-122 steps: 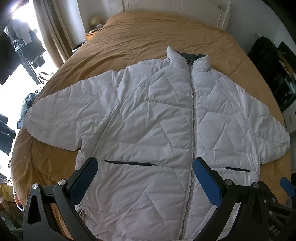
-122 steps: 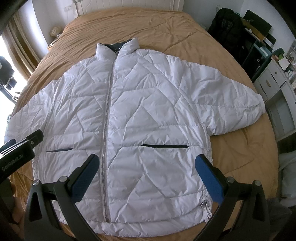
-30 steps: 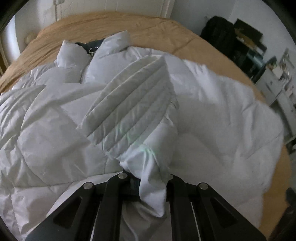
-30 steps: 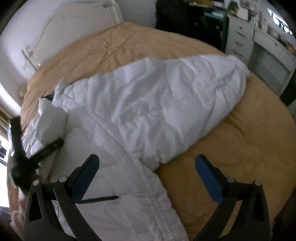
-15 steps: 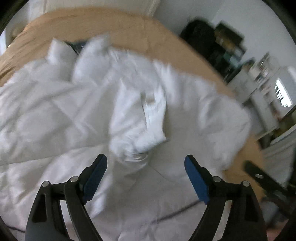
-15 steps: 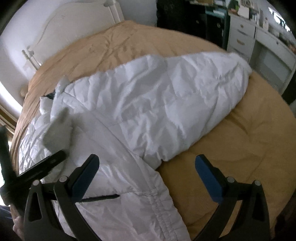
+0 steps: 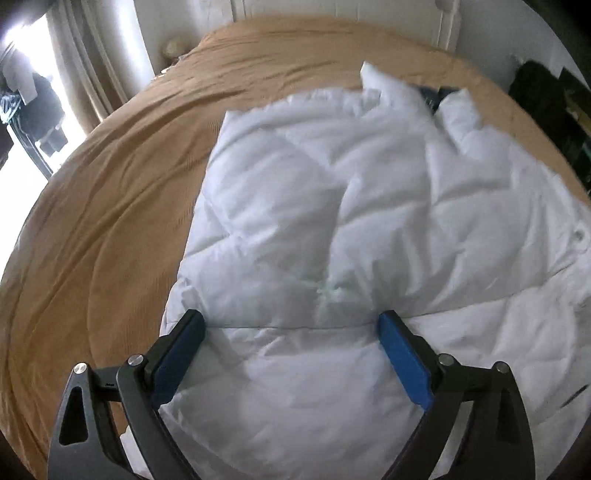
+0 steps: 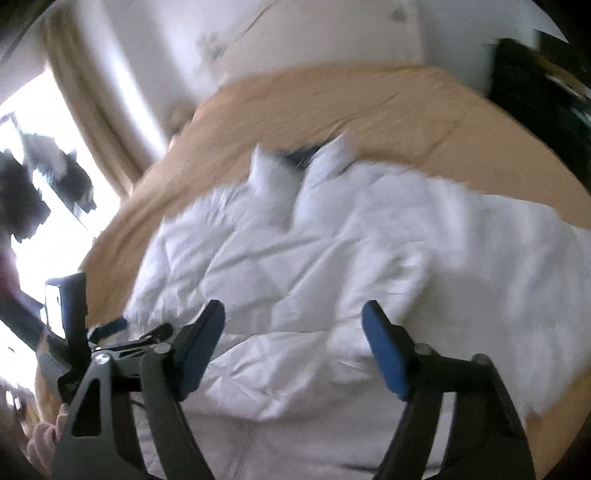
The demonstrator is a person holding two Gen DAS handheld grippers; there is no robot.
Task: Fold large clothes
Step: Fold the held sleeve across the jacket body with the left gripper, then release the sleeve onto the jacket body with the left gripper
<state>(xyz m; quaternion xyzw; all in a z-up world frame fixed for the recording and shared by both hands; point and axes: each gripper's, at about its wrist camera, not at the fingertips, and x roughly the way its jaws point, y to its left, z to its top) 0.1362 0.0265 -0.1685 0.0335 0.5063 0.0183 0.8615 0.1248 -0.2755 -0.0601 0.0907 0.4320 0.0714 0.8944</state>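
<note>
A white quilted jacket (image 7: 369, 229) lies face up on the tan bedspread (image 7: 110, 206), collar (image 7: 384, 88) toward the headboard. One sleeve lies folded across its body. My left gripper (image 7: 290, 321) hovers over the jacket's lower part. Its jaws are opening and its blue pads (image 7: 402, 354) press on nothing. The right wrist view is blurred and shows the jacket (image 8: 295, 266) and collar (image 8: 280, 173). My right gripper (image 8: 291, 310) is above the jacket's middle with its jaws closing; the cloth lies below the pads, not pinched. The black housing of the left tool (image 8: 74, 325) is at the left edge.
A white headboard (image 7: 332, 14) stands behind the bed. A curtain (image 7: 92, 74) and bright window are to the left. Dark furniture (image 7: 554, 96) stands at the right. Bare bedspread lies left of the jacket. A person's hand (image 8: 44, 439) shows at the lower left.
My left gripper let go of the sleeve cuff, opened wide and swung left; the sleeve now rests on the jacket's body. My right gripper swung from the right sleeve toward the middle, jaws narrower.
</note>
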